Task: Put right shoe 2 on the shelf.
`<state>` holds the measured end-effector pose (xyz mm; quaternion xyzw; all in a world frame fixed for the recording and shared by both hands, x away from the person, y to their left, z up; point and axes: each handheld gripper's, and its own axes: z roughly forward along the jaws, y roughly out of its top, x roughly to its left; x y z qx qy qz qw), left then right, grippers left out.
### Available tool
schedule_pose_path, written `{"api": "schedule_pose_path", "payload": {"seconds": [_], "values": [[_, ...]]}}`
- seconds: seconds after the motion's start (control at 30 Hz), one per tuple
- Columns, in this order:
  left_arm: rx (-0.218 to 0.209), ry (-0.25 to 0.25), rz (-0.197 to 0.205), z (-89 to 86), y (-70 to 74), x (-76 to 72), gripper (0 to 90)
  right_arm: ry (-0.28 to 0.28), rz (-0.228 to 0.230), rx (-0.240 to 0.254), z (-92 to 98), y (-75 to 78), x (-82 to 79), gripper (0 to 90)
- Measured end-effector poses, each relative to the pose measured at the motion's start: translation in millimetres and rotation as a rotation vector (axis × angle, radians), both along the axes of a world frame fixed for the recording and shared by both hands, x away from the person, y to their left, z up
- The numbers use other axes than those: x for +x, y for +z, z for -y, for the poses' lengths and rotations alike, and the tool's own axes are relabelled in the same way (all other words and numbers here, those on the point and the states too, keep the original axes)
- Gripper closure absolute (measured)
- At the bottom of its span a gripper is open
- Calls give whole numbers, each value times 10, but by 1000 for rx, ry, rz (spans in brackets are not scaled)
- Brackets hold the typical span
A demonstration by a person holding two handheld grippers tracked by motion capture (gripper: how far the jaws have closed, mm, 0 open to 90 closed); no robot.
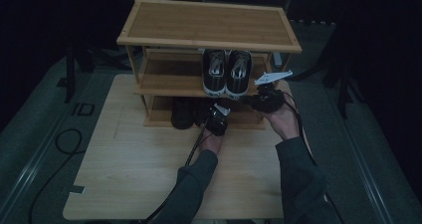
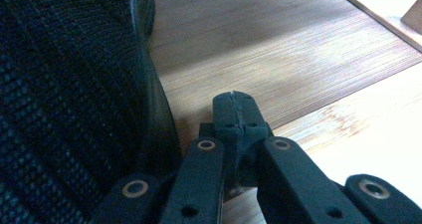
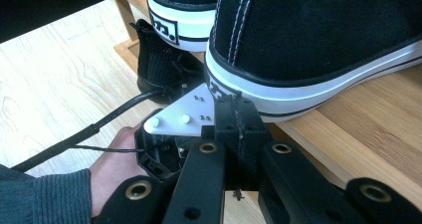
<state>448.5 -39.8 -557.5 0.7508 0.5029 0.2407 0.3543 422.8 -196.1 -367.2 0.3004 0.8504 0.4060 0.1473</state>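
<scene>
black mesh shoe (image 2: 74, 99) is flanked by the closed, empty left gripper (image 2: 234, 109); the right gripper (image 3: 238, 117) is closed, empty beside a sneaker (image 3: 318, 45).

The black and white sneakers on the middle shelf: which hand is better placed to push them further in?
Probably right. The right tool, jaws shut, is at the heel of the black and white sneakers; the left tool sits lower, beside a black shoe.
</scene>
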Motion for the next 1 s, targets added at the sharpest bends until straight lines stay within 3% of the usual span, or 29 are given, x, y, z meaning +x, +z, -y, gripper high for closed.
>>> {"api": "schedule_pose_path", "payload": {"seconds": [0.47, 0.7, 1.0], "values": [[-1, -1, -3, -2, 2, -2, 900, -21, 22, -6, 16, -36, -22, 893], [-3, -11, -4, -3, 1, 1, 900, -44, 6, 11, 209, -166, -98, 879], [-5, -12, -2, 0, -1, 1, 900, -132, -17, 18, 442, -374, -202, 847]]}}
